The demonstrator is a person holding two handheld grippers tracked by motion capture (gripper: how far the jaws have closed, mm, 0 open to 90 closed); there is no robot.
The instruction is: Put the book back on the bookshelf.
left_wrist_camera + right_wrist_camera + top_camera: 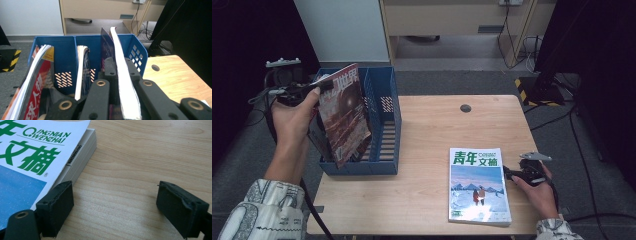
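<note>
High view: left gripper (314, 91) fingers clench a reddish-brown magazine (343, 115); right gripper (508, 173) fingers spread.

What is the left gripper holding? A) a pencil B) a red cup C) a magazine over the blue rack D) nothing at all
C: the left gripper is shut on a magazine, holding it tilted above the blue rack, while the right gripper is open beside the magazine stack on the table.

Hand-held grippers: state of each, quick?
Left hand-held gripper: shut on the reddish-brown magazine over the blue plastic file rack.
Right hand-held gripper: open, empty.
</note>
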